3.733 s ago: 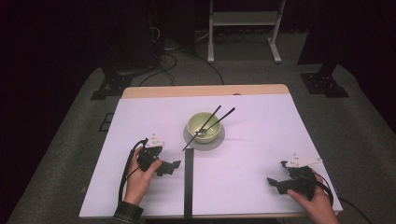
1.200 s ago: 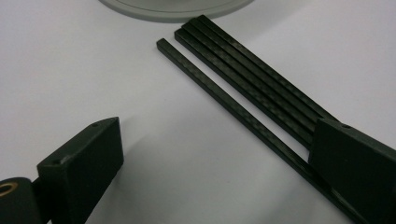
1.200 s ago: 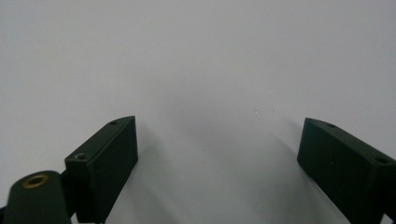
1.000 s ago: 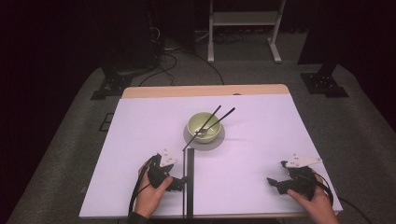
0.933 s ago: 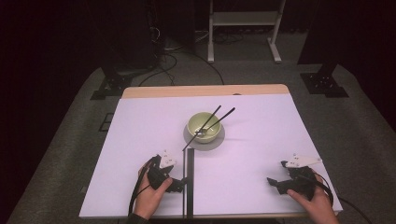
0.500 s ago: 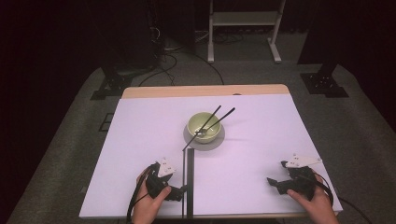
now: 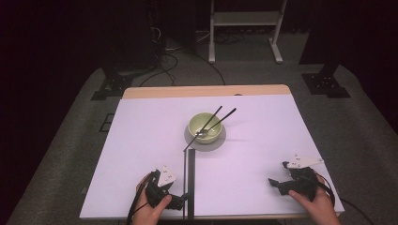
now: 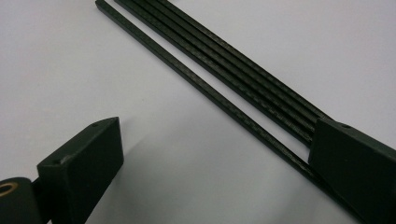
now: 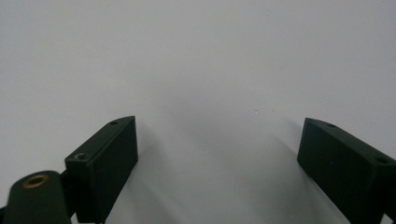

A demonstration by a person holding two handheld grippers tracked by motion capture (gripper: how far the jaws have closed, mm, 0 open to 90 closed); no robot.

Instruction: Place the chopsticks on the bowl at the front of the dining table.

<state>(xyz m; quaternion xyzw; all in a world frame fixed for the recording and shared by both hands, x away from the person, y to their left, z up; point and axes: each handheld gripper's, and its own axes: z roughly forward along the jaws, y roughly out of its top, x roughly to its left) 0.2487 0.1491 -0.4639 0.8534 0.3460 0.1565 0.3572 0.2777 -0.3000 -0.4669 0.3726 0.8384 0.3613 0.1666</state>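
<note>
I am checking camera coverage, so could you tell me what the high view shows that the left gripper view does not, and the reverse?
High view: the green bowl holding two chopsticks, and the right gripper resting apart. Left gripper view: that the black sticks are several separate thin rods lying side by side, one set slightly apart, with the jaws open around them. Both: the sticks on the white table at the left gripper.

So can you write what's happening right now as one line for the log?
left gripper: open, at near end of black chopsticks on table | right gripper: open, resting on white table | green bowl: two chopsticks inside

White table (image 7: 141, 140), bowl (image 7: 205, 128), black rods (image 7: 190, 183)
</note>
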